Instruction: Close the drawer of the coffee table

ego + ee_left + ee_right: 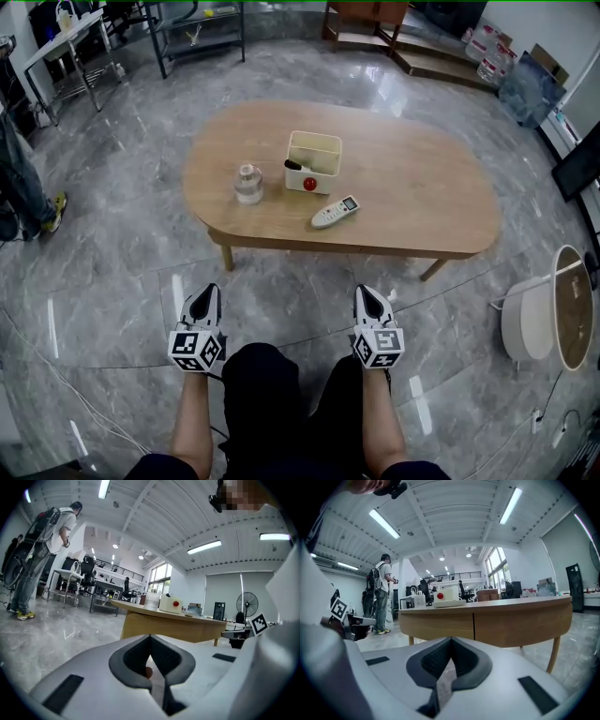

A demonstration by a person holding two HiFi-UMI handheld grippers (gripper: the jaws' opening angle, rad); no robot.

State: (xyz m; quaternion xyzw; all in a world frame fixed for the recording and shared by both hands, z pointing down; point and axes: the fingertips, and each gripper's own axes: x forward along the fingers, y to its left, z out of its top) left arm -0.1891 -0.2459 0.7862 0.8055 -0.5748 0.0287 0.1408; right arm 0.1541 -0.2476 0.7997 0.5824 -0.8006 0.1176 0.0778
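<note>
Oval coffee table (pixel 422 197) at 12 o'clock from seated person. Drawer (pixel 454 625) sits in near-side apron, front flush with panel beside it. White open box (pixel 330 173) at tabletop centre holds red ball (pixel 309 184) and small black item (pixel 292 165). Glass jar (pixel 248 184) at box's 9 o'clock, contents unclear; remote (pixel 335 212) at 5 o'clock. Left gripper (pixel 203 302) and right gripper (pixel 369 295) low over knees, well apart from table, fingers clenched on nothing.

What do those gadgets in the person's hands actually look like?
The left gripper and right gripper are each a pale grey shell with dark grey ribbed jaws tapering to a point. Behind each sits a cube of black-and-white square markers. The person wears black trousers.
</note>
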